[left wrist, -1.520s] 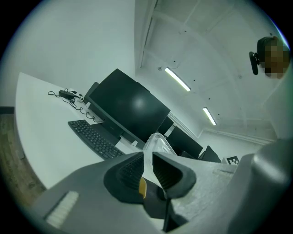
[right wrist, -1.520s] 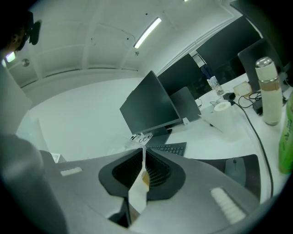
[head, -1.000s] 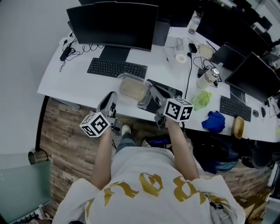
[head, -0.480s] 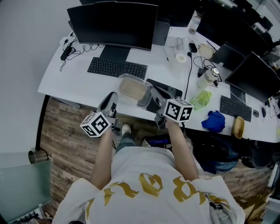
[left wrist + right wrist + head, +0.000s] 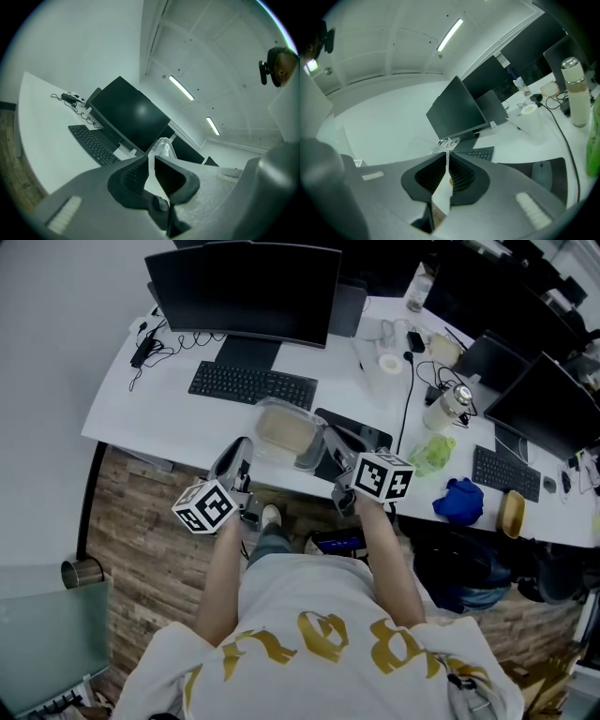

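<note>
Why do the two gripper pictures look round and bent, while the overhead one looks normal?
Left gripper view: a wide-angle lens bends the ceiling light strip and rings the picture in black. Right gripper view: same bulge, the monitor leans, and the edge of the clear container sits close and looks soft. Head view: lines run straighter, light is even, the keyboard is sharp.

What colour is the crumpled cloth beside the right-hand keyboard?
Blue; the cloth shows best in the head view.
</note>
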`<state>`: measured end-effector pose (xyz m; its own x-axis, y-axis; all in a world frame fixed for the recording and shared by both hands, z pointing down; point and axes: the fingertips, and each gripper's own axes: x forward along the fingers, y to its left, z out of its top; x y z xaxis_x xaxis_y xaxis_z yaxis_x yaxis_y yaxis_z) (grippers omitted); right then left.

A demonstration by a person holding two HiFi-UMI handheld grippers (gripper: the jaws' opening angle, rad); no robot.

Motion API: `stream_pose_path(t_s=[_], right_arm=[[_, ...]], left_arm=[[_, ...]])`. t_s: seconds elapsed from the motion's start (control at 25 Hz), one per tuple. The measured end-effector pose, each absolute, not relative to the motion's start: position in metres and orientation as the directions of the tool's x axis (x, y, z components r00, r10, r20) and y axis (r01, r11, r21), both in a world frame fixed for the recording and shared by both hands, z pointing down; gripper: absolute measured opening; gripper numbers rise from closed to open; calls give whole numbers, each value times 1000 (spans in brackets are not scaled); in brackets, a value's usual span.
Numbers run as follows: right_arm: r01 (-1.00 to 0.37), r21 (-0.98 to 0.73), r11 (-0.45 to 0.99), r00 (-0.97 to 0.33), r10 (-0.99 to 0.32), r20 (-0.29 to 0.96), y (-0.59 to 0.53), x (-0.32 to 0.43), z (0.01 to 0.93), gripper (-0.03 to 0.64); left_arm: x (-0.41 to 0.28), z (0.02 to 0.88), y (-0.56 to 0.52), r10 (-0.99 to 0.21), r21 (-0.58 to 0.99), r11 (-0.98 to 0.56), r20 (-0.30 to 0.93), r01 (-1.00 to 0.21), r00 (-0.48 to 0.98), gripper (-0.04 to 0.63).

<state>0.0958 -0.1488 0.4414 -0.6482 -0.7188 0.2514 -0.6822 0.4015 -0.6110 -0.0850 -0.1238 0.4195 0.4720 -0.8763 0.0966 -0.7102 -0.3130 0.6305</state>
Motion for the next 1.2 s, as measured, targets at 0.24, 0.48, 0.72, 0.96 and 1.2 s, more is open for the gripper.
stream_pose_path(t_s=[0.24, 0.48, 0.72, 0.96, 1.2], right_arm=[[-684, -605, 407, -650, -716, 254, -149, 93, 441, 43], [-683, -607, 405, -651, -715, 256, -149, 93, 443, 43], [-681, -612, 403, -655, -708, 262, -149, 91, 447, 43], [-679, -613, 404, -656, -709, 260, -149, 91, 446, 43], [-680, -614, 401, -655, -709, 263, -151, 91, 447, 43]], left_arm=[[-87, 419, -124, -878, 634, -311, 94, -708, 470, 33], [-87, 421, -124, -878, 636, -308, 96, -708, 469, 32], [-89, 422, -124, -881, 643, -300, 96, -704, 464, 33], [-89, 424, -123, -881, 647, -296, 101, -703, 463, 32], [-90, 425, -125, -880, 649, -294, 102, -702, 463, 33]])
